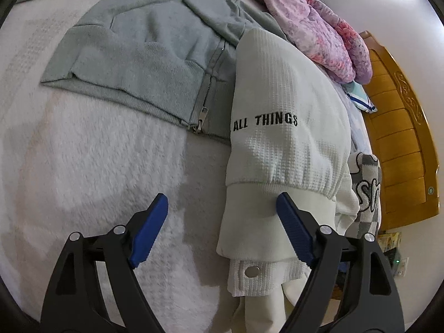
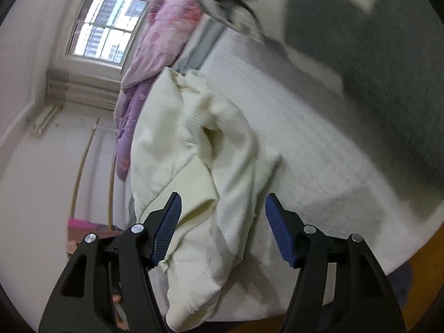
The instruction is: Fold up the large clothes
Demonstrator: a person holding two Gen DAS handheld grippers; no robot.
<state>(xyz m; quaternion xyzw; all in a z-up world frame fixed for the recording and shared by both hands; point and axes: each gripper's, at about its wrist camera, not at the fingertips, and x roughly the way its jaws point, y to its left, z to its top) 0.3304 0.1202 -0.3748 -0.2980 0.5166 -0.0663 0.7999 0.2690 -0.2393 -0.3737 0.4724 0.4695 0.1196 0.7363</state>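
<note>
A white waffle-knit garment (image 1: 280, 149) printed "ALL THINGS" lies on the bed at centre right, its ribbed cuff and a snap button near me. My left gripper (image 1: 222, 208) is open, its right finger (image 1: 294, 230) resting over the cuff, its left finger over the fleece. In the right wrist view the same cream-white garment (image 2: 194, 166) lies bunched along the bed edge. My right gripper (image 2: 222, 216) is open, its fingers straddling a fold of the cloth without closing on it.
A grey-green zip hoodie (image 1: 144, 55) lies flat beyond the white garment. A pink-purple quilt (image 1: 313, 19) is heaped at the back. A checkered cloth (image 1: 366, 191) and the wooden headboard (image 1: 399, 138) are to the right. A window (image 2: 105, 27) is at left.
</note>
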